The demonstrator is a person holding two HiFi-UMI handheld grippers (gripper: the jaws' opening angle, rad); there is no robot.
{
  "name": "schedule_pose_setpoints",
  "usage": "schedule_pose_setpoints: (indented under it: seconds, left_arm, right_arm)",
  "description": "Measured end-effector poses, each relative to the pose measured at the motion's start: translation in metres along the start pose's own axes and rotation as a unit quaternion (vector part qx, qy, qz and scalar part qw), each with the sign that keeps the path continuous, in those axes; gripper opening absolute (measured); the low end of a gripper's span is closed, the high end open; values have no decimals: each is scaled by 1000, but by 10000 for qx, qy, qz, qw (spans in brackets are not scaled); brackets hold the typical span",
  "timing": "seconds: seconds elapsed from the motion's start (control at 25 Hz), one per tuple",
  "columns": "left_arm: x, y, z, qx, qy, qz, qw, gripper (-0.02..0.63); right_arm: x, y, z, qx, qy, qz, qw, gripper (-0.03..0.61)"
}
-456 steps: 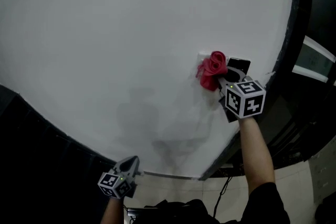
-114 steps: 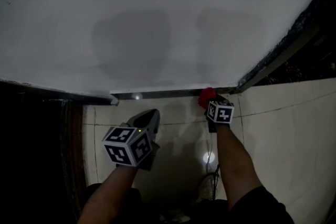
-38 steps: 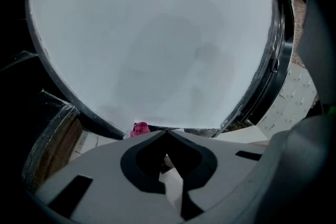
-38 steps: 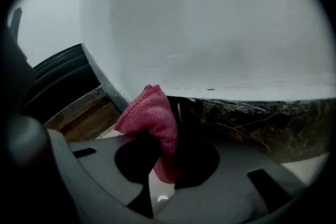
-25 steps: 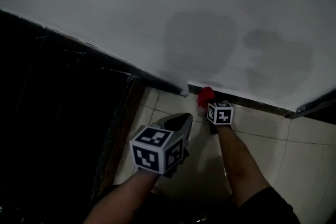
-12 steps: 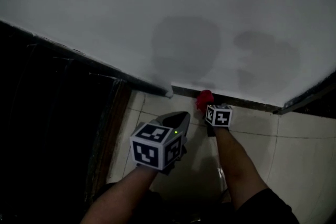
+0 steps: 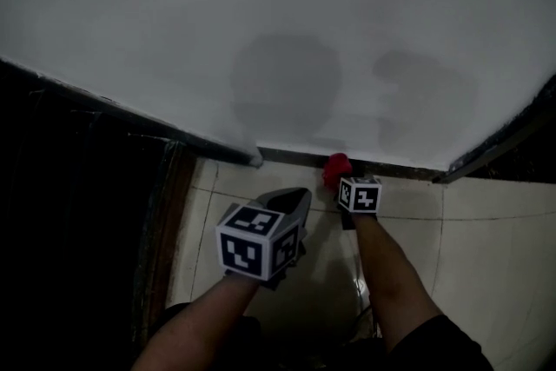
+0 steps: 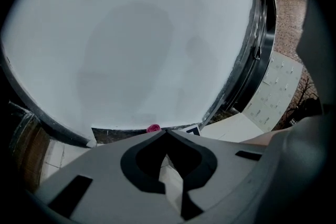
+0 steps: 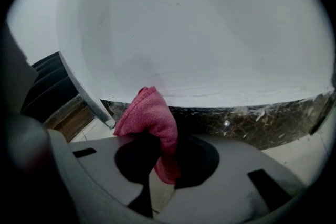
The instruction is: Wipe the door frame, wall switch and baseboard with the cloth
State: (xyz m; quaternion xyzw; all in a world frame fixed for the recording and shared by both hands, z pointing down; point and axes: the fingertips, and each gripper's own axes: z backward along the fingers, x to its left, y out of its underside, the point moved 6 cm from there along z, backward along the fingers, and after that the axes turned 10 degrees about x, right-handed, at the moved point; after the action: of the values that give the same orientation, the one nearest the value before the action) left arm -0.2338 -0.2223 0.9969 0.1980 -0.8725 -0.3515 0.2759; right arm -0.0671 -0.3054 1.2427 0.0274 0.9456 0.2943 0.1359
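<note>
Two grippers are down at floor level now, and only the right gripper [image 7: 340, 180] is working. Its jaws are clamped on the red cloth [image 7: 335, 167], which bunches out ahead of them and meets the dark baseboard [image 7: 400, 170] at the foot of the white wall [image 7: 287, 30]. The right gripper view shows the cloth's far fold lying over the line where baseboard and wall join.

Some eighteen seconds ago we had this cloth up on the wall switch; a few seconds ago it sat close to the right end of the baseboard, and a second ago it was just beside the left end. In the last second the stretch of baseboard showing to the left of the cloth has grown, so we judge the stroke has turned and is running back to the right. That would put the switch behind us and the baseboard partly wiped, with another pass in hand.

Our left gripper [image 7: 294, 197] hangs nearer to us over the tiled floor [image 7: 495, 230], jaws together with nothing between them, apart from the cloth. Whether the door frame [image 7: 165, 204] on the left has had its wipe, we cannot tell.
</note>
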Motion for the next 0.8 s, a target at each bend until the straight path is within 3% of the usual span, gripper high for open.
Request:
schedule_pose_setpoints:
  seconds: [0.4, 0.8]
  left_arm:
    - [-19, 1, -17, 80, 61, -143, 9998, -8]
    - [-33, -1, -31, 125, 161, -177, 9996, -8]
  right_arm:
    - [-37, 8, 15, 8, 219, -119, 9997, 58]
    - [-83, 21, 35, -23, 555, -604, 9966, 59]
